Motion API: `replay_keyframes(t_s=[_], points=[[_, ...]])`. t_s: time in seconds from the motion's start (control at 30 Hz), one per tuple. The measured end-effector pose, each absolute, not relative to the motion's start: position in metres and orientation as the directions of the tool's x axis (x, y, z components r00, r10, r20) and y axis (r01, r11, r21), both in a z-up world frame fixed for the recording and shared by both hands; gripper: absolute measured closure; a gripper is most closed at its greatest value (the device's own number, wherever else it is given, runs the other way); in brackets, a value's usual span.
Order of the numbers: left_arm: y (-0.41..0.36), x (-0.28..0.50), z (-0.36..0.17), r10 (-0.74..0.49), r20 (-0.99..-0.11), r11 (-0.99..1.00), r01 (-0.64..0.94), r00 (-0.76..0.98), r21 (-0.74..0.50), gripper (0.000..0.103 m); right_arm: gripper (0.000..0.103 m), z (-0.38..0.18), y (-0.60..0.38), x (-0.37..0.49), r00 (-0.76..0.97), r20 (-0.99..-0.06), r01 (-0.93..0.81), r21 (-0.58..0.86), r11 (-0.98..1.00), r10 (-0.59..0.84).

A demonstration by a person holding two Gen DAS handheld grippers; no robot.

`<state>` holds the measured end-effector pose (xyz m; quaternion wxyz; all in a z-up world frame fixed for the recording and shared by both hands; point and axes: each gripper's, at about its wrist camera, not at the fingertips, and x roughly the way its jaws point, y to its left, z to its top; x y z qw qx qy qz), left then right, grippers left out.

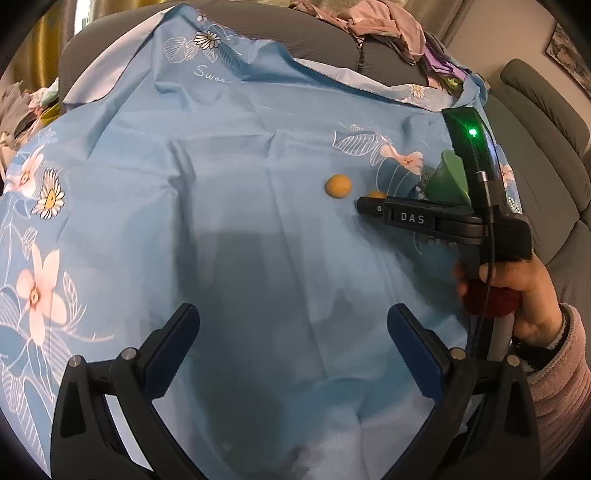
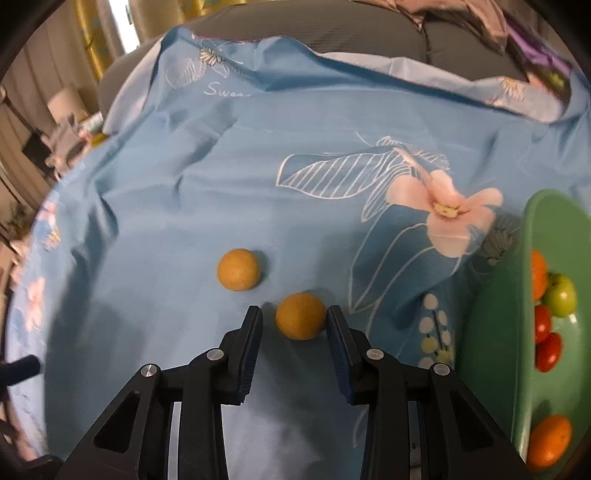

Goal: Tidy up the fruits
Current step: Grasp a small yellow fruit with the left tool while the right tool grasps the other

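Two round yellow-brown fruits lie on the blue flowered cloth (image 2: 184, 192). The nearer fruit (image 2: 301, 320) sits between the tips of my right gripper (image 2: 293, 311), which is open; the right pad is against it and a gap shows on the left. The other fruit (image 2: 238, 273) rests a little farther left. In the left wrist view my left gripper (image 1: 293, 310) stands wide open over bare cloth. There the right gripper (image 1: 364, 205) is seen side-on, half hiding the nearer fruit (image 1: 376, 194), with the other fruit (image 1: 338, 186) to its left.
A green bowl (image 2: 524, 258) at the right edge holds oranges (image 2: 548, 439), a green apple (image 2: 561, 295) and red tomatoes (image 2: 548, 350). A grey sofa (image 1: 546, 173) with piled clothes (image 1: 373, 22) surrounds the cloth. A hand in a pink sleeve (image 1: 535, 295) holds the right gripper.
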<state>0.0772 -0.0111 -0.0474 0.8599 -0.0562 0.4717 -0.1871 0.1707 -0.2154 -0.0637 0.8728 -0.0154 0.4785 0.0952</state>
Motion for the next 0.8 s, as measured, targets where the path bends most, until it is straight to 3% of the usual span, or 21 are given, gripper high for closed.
replay_keyframes(t_s=[0.07,0.53,0.73,0.8], points=[[-0.015,0.083,-0.046,-0.365,-0.793,0.927,0.271,0.488,-0.259,0.001,0.073,-0.062,-0.217,0.172,0.535,-0.831,-0.188,0.059,0.98,0.153],[-0.065,0.145,-0.044,-0.323,-0.803,0.929,0.331,0.501,-0.167,0.007,0.074,-0.043,-0.24,0.114,0.582,-0.749,-0.27,0.188,0.944,0.316],[-0.105,0.18,-0.062,-0.299,-0.815,0.92,0.378,0.495,-0.108,0.025,0.074,-0.043,-0.248,0.099,0.578,-0.735,-0.287,0.224,0.931,0.355],[-0.114,0.19,-0.07,-0.285,-0.827,0.92,0.381,0.485,-0.094,0.037,0.074,-0.044,-0.248,0.096,0.578,-0.735,-0.293,0.219,0.931,0.354]])
